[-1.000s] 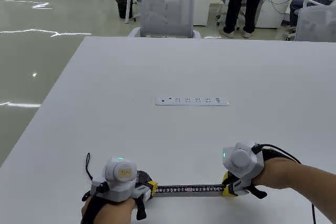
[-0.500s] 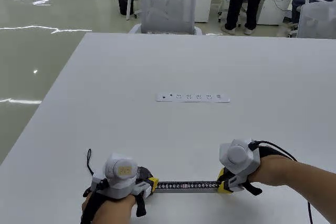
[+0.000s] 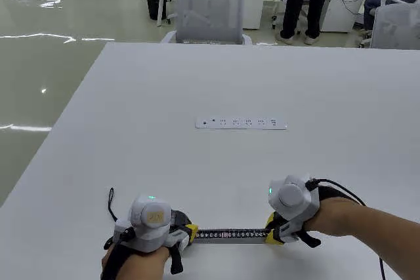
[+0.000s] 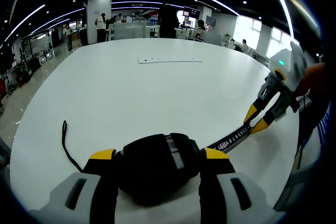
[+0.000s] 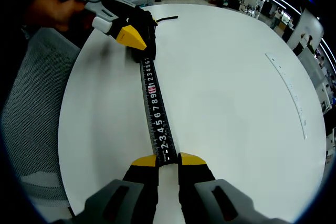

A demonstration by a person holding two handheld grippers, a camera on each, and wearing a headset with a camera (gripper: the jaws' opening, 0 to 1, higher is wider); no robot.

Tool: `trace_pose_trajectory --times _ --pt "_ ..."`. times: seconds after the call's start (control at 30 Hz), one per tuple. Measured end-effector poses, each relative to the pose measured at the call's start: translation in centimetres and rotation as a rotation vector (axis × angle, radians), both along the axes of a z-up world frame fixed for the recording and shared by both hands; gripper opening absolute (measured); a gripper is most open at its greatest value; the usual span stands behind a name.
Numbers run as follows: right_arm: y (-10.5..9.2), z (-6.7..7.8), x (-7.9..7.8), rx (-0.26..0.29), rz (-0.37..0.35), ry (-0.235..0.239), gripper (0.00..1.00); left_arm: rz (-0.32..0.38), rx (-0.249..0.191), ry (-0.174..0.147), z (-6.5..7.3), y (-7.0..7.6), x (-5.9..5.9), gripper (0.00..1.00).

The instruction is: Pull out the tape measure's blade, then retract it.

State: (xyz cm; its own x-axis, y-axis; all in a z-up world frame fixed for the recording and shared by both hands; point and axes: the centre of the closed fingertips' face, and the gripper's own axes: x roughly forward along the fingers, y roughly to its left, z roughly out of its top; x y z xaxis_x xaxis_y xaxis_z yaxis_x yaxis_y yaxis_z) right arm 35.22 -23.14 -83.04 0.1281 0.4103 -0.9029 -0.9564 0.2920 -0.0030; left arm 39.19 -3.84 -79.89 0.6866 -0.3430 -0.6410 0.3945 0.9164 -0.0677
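Blade (image 5: 156, 111) shorter than second ago: I judge retraction underway; right gripper (image 5: 168, 159) pinches tip, left gripper (image 4: 158, 155) clamps tape measure (image 4: 157, 174).

The power strip (image 3: 241, 122) is lying mid-counter (image 3: 315, 83). Nearer the person than the power strip, the tape measure (image 4: 155, 174) is sitting to its left, clamped between the left hand-held gripper's (image 4: 159, 153) jaws. Its blade (image 5: 156, 113) is stretching rightward into the right hand-held gripper (image 5: 168, 159), which is pinching its tip. Beyond the power strip, a chair (image 3: 210, 8) is standing at the counter's far edge.
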Motion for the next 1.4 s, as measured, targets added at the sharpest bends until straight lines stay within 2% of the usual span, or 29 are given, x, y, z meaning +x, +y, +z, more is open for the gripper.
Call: trace_pose_trajectory --times 1.4 --pt "3.3 -0.1 0.4 0.024 0.014 0.003 0.13 0.002 -0.018 -0.006 0.0 0.1 0.0 0.59"
